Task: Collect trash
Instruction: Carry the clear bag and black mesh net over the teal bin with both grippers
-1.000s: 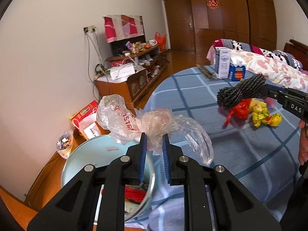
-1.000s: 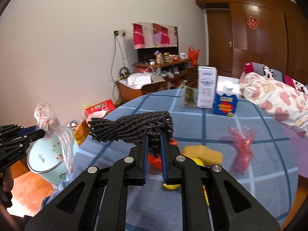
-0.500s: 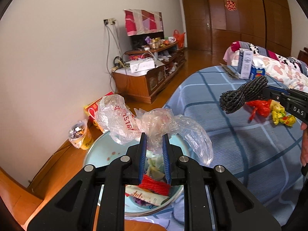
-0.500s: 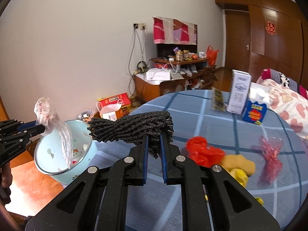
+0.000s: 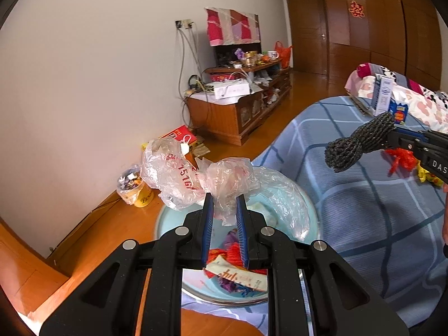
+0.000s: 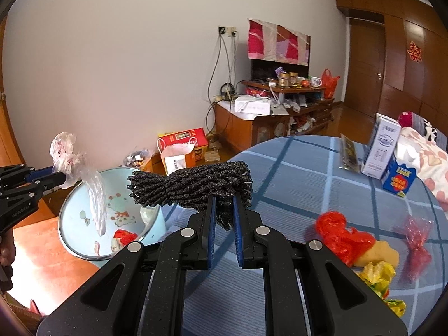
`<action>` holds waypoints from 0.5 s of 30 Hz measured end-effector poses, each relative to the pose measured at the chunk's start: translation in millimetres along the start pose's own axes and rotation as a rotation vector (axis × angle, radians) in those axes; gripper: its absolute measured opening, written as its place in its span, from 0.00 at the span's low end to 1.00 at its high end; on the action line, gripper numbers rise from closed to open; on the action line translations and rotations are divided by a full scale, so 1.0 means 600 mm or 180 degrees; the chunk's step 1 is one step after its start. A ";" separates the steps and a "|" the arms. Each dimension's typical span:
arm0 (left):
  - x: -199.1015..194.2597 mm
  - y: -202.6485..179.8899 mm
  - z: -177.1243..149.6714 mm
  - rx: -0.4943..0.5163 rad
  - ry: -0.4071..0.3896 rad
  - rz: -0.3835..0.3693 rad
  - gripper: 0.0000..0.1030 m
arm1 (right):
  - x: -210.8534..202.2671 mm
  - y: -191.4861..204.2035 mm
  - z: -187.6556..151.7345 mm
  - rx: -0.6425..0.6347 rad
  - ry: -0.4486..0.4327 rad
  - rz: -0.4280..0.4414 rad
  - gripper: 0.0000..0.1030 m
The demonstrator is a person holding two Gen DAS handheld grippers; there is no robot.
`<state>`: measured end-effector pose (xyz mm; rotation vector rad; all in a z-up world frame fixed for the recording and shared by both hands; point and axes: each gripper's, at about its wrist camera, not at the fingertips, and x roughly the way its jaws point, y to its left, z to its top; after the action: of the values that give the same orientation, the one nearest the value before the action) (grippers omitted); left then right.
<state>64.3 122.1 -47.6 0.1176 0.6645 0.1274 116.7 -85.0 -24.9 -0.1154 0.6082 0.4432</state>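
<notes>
My left gripper (image 5: 224,210) is shut on a crumpled clear plastic bag (image 5: 196,176) and holds it right above the light-blue basin (image 5: 168,218), which holds red and paper scraps. In the right wrist view the bag (image 6: 75,165) hangs over the basin (image 6: 81,218). My right gripper (image 6: 224,210) is shut on a bundle of dark grey cord (image 6: 190,187), held over the blue checked table edge near the basin. The cord (image 5: 361,140) also shows in the left wrist view.
On the blue checked tablecloth (image 6: 294,173) lie red plastic (image 6: 341,235), yellow wrappers (image 6: 378,274), a pink wrapper (image 6: 417,238), a white carton (image 6: 383,145) and a blue box (image 6: 399,179). A red box (image 6: 182,145) and a cup (image 5: 134,187) stand on the floor. A wooden cabinet (image 5: 238,112) stands behind.
Both grippers have moved left toward the basin with their loads. The plastic bag has moved from beside the basin to above its middle; the cord is nearer the basin.
</notes>
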 end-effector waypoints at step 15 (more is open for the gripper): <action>0.008 0.050 -0.015 -0.0128 0.0056 0.0243 0.16 | 0.039 0.057 0.014 -0.0228 0.0098 0.0144 0.12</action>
<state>59.8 153.1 -52.9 0.1032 0.6750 0.2153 123.6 -43.3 -30.6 -0.1772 0.6263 0.5078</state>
